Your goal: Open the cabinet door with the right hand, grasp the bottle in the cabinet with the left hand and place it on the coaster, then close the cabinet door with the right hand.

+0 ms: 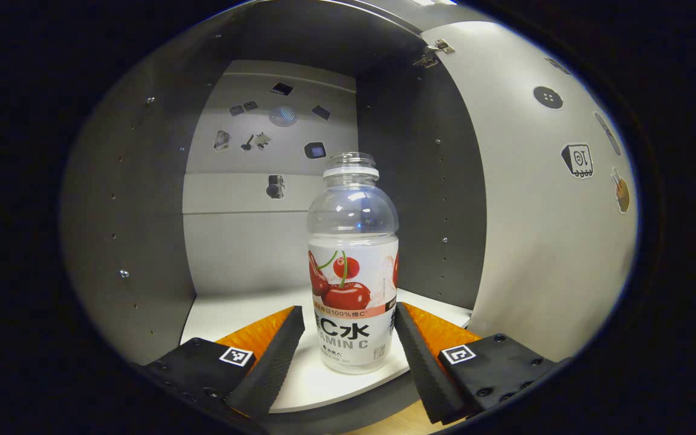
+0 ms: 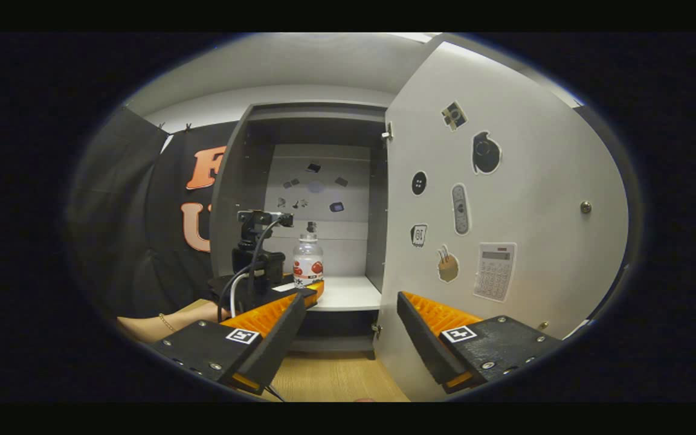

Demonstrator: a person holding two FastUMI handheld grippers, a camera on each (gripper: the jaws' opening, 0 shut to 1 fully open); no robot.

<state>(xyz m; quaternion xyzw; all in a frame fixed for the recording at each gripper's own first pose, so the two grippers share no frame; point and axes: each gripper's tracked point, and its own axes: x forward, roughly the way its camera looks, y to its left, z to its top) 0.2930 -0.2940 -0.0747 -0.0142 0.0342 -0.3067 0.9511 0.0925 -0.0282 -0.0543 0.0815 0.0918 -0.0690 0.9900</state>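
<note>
A clear, uncapped bottle [image 1: 353, 266] with a cherry label stands upright on the white shelf [image 1: 227, 314] inside the grey cabinet [image 1: 124, 211]. My left gripper [image 1: 348, 356] is open, its fingers flanking the bottle's lower part with a small gap on each side. In the right gripper view the cabinet door [image 2: 505, 199] is swung wide open to the right. That view also holds the bottle [image 2: 308, 263] and the left gripper [image 2: 263, 284] reaching into the cabinet [image 2: 230, 199], with a person's wrist [image 2: 167, 323] behind it. My right gripper [image 2: 345, 338] is open near the door's lower hinge edge, holding nothing.
Stickers dot the cabinet's back wall [image 1: 263, 139] and the inside of the door [image 1: 553, 181]. A hinge [image 1: 432, 54] sits at the top of the door. Light wooden tabletop [image 2: 336, 374] lies in front of the cabinet. Black cloth wall [image 2: 142, 229] hangs to its left.
</note>
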